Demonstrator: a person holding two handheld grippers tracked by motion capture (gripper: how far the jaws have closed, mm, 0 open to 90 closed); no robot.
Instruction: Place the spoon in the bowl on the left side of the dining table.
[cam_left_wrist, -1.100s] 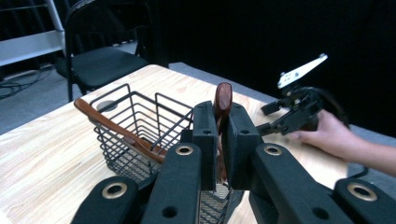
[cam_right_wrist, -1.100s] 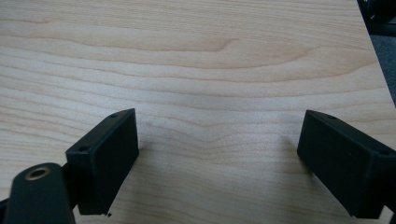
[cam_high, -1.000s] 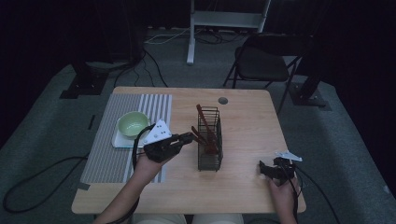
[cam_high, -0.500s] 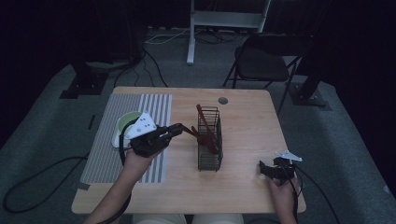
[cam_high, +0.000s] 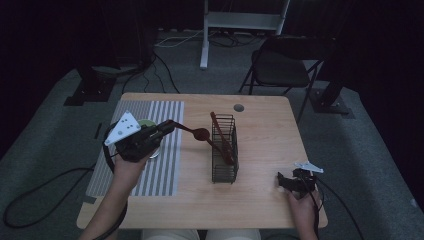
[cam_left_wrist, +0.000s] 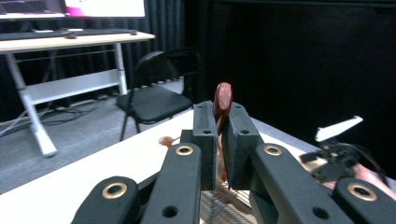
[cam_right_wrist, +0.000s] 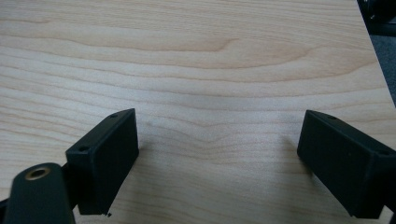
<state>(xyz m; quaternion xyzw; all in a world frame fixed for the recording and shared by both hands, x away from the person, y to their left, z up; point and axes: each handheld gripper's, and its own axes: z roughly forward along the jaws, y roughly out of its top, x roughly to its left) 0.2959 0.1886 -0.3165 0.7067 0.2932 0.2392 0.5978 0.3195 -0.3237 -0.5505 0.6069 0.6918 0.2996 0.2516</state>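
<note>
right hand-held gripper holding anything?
No: in the right gripper view the right hand-held gripper has its jaws spread wide, with just bare wooden table between them.

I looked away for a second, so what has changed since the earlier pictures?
The left gripper, shut on a brown spoon, has drawn back to the left, away from the wire rack, and now hangs over the striped mat, covering most of the green bowl. The spoon's bowl end has come out beside the rack. The right gripper stays open at the table's near right edge; the rack has not moved.
</note>
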